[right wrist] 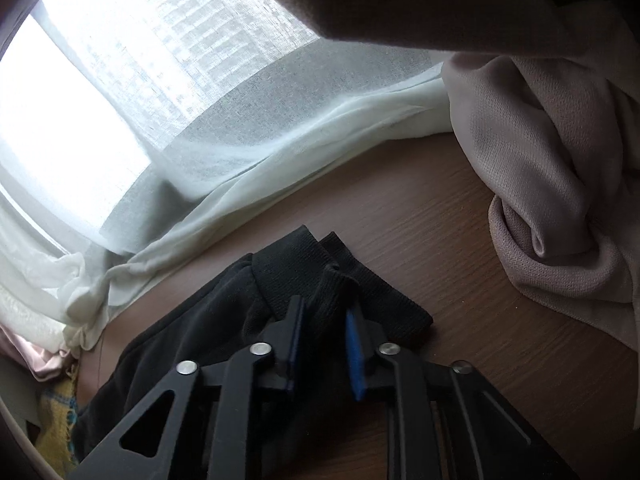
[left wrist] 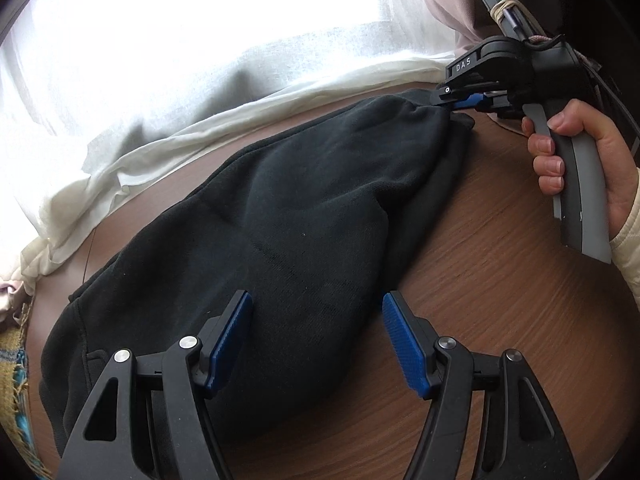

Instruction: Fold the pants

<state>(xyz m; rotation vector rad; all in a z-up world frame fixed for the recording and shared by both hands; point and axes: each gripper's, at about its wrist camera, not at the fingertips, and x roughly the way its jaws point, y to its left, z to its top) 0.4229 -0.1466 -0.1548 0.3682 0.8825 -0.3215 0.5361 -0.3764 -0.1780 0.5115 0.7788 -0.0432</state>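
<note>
Black pants (left wrist: 256, 216) lie lengthwise on the wooden surface (left wrist: 460, 280), bunched and folded over on themselves, running along the far edge of the surface where the white sheer curtain (left wrist: 200, 92) pools onto the wood. Ribbed cuff end (right wrist: 320, 276) of the pants points toward the far right part of the surface; two cuff layers visible in the right wrist view, one lying over the other. Waist end sits toward the left edge of the surface, thicker, with a pocket seam showing. Right gripper (right wrist: 324, 320): fingers narrow, blue pads pressed onto the ribbed cuff, fabric bunched between them; the grip reads as closed on the pants. From the left wrist view the same right gripper (left wrist: 460, 102) meets the cuff end just above the surface, held by the person's right hand (left wrist: 576, 160) wrapped around the grey handle, cream sleeve at the wrist. Left gripper (left wrist: 316, 320): fingers wide apart, blue pads (left wrist: 230, 340) facing each other, positioned over the middle section of the pants near the near-side fold; the cloth lies in the gap but neither pad presses on it. Dusty pink curtain (right wrist: 552, 168) heaps onto the far right corner of the surface, apart from the cuff. Yellow-and-teal patterned cloth (left wrist: 16, 380) shows past the left edge of the surface.
</note>
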